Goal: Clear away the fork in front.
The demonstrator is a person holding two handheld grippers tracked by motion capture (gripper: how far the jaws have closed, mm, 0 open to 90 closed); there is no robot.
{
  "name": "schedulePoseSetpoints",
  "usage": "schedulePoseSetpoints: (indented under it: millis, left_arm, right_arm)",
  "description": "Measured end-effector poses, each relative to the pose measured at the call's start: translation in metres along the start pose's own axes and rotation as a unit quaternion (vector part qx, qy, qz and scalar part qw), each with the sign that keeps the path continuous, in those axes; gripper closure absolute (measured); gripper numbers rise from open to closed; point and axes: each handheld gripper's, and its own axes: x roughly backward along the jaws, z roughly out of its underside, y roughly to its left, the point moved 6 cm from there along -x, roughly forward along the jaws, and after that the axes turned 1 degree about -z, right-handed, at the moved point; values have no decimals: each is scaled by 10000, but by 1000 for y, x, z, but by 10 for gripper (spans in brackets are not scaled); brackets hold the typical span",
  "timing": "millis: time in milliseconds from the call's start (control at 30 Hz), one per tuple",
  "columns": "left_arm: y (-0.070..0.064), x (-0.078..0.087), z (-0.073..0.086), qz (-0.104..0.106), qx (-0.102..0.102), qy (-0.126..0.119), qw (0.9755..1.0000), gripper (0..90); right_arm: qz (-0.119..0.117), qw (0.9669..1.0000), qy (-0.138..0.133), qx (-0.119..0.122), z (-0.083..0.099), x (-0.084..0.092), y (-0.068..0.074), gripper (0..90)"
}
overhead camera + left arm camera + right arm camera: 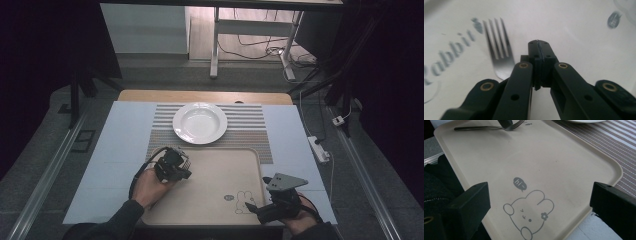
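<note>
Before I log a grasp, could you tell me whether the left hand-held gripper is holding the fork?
No, the left hand-held gripper is shut on nothing, with the fork lying beside it on the tray.

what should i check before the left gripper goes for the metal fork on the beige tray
1. Left gripper jaws open for a pick: not ok, shut with nothing between them.
2. Silver metal fork in reach: ok, its tines lie just beside the jaws on the beige rabbit-print plastic tray.
3. Fork handle free: ok, it lies flat and bare on the tray in the right gripper view.
4. Right gripper out of the way: ok, open at the tray's near right corner.
5. White round ceramic plate clear: ok, empty on the striped placemat.
</note>
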Motion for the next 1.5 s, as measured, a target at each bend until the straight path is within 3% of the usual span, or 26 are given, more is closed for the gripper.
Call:
schedulePoseSetpoints:
  millis: [133,433,833,1067,1300,1500]
  left_arm:
    - [3,-10,4,-169,4,227,9996,890]
    - [27,-3,10,-330,467,127,9983,890]
    - [56,10,24,-440,1054,142,9934,886]
    - [64,15,30,-503,1245,162,9908,884]
    - [62,18,29,-543,1170,109,9916,809]
    - [54,40,28,-576,921,-366,9934,603]
  right_arm:
    - [-16,10000,-10,5,0,0,0,31]
    - [-53,10000,-12,3,0,0,0,31]
    - [-94,10000,4,-2,1,0,0,36]
    - [-97,10000,9,22,1,0,0,38]
    - [-102,9999,12,5,1,1,0,37]
    - [-94,9999,16,-54,2,2,0,37]
